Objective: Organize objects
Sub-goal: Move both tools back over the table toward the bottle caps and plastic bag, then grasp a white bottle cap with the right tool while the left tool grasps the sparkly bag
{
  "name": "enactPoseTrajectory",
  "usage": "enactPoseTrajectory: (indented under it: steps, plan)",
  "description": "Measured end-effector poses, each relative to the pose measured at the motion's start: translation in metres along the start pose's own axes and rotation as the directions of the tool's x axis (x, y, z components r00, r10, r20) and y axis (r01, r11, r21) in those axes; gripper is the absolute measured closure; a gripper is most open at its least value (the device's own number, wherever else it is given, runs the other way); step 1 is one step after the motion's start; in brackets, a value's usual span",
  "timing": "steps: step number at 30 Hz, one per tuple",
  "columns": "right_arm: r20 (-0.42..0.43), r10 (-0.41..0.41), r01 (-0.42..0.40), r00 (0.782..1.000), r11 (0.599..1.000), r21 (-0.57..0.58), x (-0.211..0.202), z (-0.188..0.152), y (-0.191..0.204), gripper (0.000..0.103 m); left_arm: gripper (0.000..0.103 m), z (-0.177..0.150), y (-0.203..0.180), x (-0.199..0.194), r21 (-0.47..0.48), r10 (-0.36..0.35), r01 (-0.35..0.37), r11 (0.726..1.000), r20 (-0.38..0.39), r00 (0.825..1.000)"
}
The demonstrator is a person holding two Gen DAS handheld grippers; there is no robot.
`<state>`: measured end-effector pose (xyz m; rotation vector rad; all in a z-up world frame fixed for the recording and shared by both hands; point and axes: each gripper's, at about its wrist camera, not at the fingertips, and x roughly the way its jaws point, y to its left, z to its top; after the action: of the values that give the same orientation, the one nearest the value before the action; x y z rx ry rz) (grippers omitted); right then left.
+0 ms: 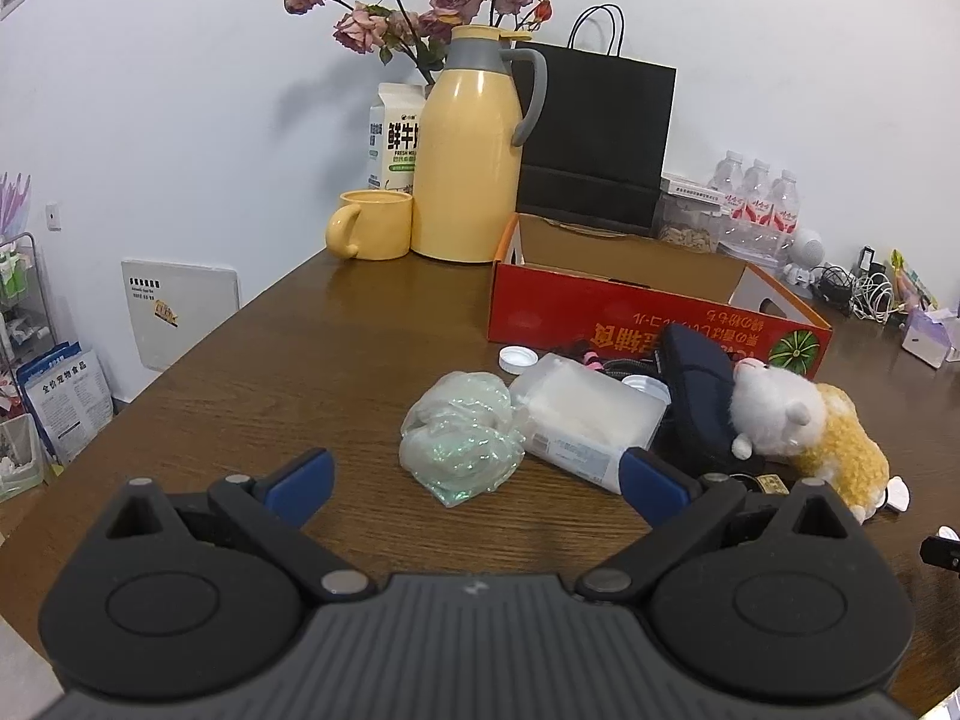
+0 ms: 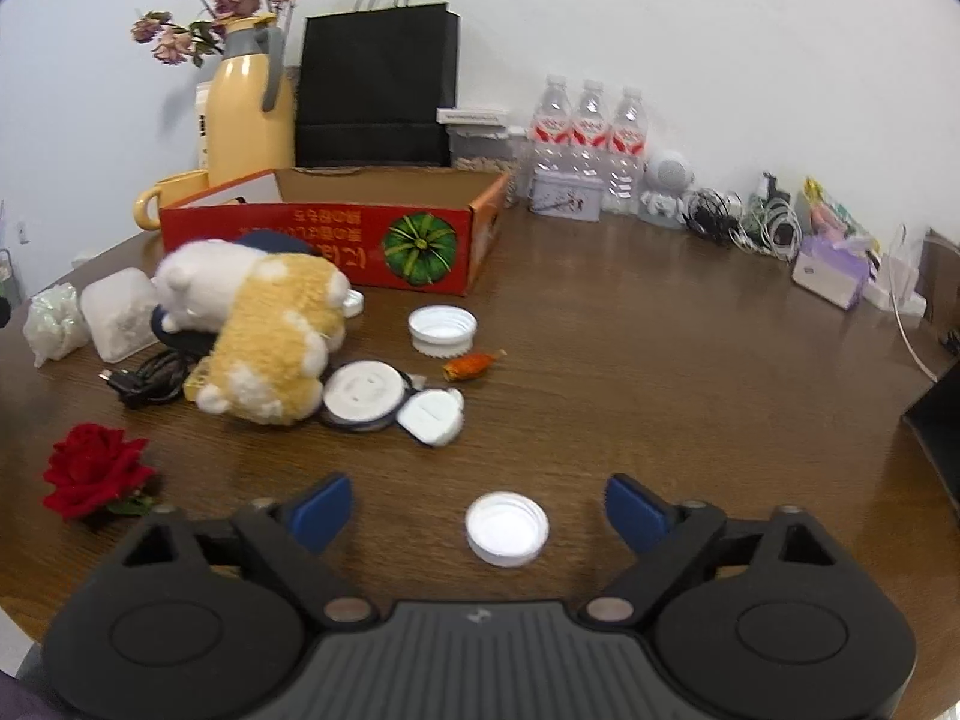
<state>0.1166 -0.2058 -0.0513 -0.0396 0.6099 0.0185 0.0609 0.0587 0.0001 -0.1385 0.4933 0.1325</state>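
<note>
The brown surface [image 2: 660,360] carries a loose heap in front of an open red box [image 2: 336,240], which looks like the likely container for the tidy-up. The stuffed toy [image 2: 270,324] lies on a dark pouch [image 1: 696,396], beside a clear plastic tub [image 1: 588,414] and a crumpled plastic bag [image 1: 462,438]. The left tongs [image 1: 474,480] stand apart, empty, facing the bag. The right tongs [image 2: 480,507] stand apart around a white cap [image 2: 507,528] on the wood, probably lined up to pinch it.
</note>
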Motion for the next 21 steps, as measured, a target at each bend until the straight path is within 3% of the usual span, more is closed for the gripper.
enactPoseTrajectory:
  steps: [2, 3, 6, 21]
  plan:
    - [-0.016, 0.003, -0.003, 1.000, 1.000, 0.019, 0.003, -0.003, -0.005, 0.043, 0.000, 0.000, 0.001, 0.000, -0.001, 0.000, 0.000, 1.000, -0.002, 1.000]
    - [-0.011, 0.014, -0.013, 1.000, 0.999, 0.034, 0.003, -0.005, -0.007, 0.046, 0.000, 0.000, 0.001, 0.000, -0.002, 0.000, 0.000, 1.000, -0.003, 1.000]
    - [0.006, 0.027, -0.027, 1.000, 0.998, 0.049, 0.001, -0.007, -0.009, 0.074, 0.000, -0.001, 0.002, 0.001, -0.006, 0.007, -0.007, 1.000, -0.007, 1.000]
    - [0.084, 0.101, -0.103, 0.991, 0.995, 0.016, -0.004, 0.007, 0.012, 0.076, 0.000, -0.002, 0.006, 0.015, -0.014, 0.020, -0.020, 1.000, -0.019, 1.000]
